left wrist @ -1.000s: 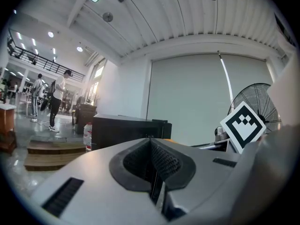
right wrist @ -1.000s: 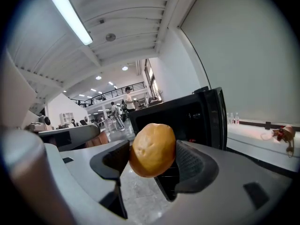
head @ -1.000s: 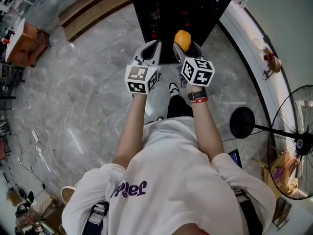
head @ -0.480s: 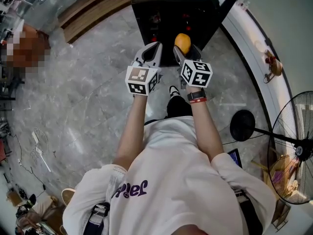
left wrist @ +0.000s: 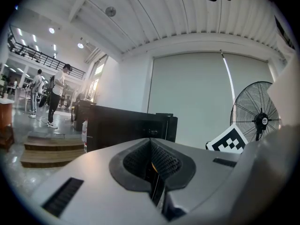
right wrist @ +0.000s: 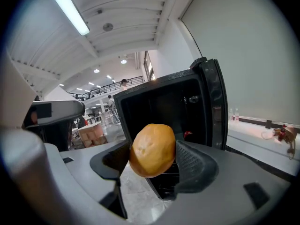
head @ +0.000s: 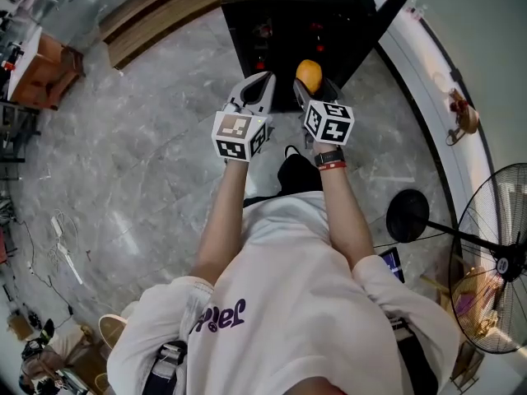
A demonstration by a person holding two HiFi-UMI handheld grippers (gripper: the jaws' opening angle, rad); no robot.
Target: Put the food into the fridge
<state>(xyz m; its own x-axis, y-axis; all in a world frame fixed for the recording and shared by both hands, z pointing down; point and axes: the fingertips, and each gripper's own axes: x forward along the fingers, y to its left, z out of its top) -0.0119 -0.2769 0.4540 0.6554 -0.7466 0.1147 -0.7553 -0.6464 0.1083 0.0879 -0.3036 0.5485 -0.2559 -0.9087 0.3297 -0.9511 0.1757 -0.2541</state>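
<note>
Operator: Fruit first. Where is it in the head view?

Spotter: Your right gripper [head: 311, 84] has the orange [head: 308, 72] at its tips. It is in the air, just in front of the open black fridge [head: 288, 6]. Your left gripper [head: 257, 87] is beside it at about the same reach, close but apart, and carries nothing. The door [head: 387, 6] is swung out on the right side of the fridge.

Operator: And the left gripper view?

Spotter: Its jaws are together, the pads meeting along a thin seam with nothing between them. The fridge [left wrist: 126, 125] is a dark box ahead, beyond the tips.

Operator: Right gripper view?

Spotter: There your jaws stand wide, each pad pressed against one side of the orange [right wrist: 152, 150], which bulges above them. It is nearly round, only slightly taller than wide, so there's no long axis to line up. The fridge [right wrist: 154, 102] opening lies straight ahead, directly behind the fruit. The door [right wrist: 213, 102] stands on edge at the opening's right side. A small red thing [right wrist: 187, 134] shows inside, too dim to name.

Operator: So which hand goes in?

Spotter: The right, I'd say. It holds the fruit and already points into the opening, so pushing forward and a little down should reach a shelf. Watch the door edge on your right, and keep the left gripper out of the way.
</note>
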